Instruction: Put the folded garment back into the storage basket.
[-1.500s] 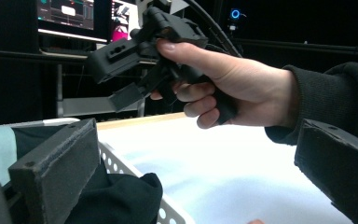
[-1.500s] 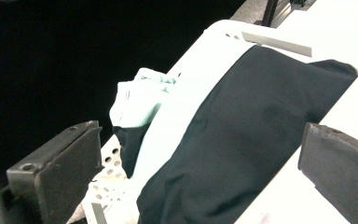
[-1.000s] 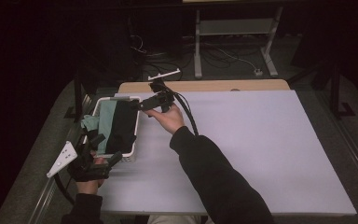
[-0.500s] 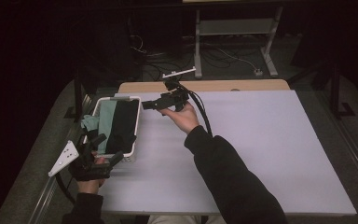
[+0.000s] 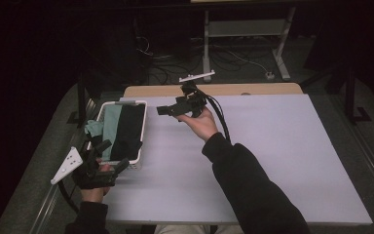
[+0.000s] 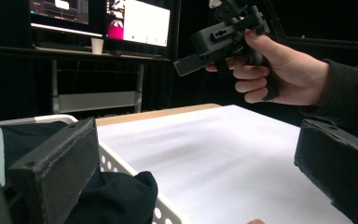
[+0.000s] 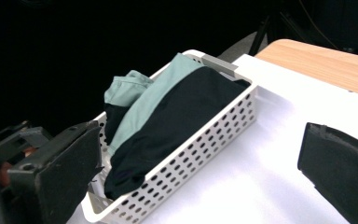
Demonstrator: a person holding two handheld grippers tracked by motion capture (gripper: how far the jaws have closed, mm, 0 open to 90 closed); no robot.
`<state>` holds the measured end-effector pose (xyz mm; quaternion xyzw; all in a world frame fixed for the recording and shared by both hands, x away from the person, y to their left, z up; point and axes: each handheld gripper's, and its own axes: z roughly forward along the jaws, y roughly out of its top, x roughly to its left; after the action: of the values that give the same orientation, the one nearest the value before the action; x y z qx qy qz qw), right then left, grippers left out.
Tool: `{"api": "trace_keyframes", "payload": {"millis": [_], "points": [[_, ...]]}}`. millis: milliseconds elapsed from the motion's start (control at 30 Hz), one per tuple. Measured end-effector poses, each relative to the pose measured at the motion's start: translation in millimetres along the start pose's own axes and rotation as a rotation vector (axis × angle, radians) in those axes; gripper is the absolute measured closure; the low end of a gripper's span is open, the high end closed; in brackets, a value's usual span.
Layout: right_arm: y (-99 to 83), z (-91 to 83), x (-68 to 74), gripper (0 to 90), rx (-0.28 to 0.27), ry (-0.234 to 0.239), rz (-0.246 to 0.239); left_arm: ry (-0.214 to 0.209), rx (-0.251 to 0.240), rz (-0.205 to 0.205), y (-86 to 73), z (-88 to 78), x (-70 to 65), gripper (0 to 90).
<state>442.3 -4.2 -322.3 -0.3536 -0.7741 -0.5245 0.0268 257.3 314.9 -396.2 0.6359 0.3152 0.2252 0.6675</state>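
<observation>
We are hovering the right claw [image 5: 168, 110], jaws wide and empty, just right of the basket [image 5: 141, 127] at the left of the high view. The left claw [image 5: 108, 157], also agape and empty, is sitting at the basket's near end. The black cloth [image 5: 126, 131] is lying folded inside. We are probably reaching in next; the grab calls for dropping onto the cloth.

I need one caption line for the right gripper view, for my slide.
Open right gripper facing a white perforated basket that holds black cloth and pale green cloth on a white table.
</observation>
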Motion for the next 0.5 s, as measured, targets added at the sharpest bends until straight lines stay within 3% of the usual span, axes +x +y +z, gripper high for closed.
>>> {"api": "trace_keyframes", "payload": {"millis": [500], "points": [[-12.0, -24.7, -13.8, 0.0, -0.015, -0.020, 0.009, -0.001, 0.005, 0.004, -0.3, 0.6, 0.1, 0.0]]}}
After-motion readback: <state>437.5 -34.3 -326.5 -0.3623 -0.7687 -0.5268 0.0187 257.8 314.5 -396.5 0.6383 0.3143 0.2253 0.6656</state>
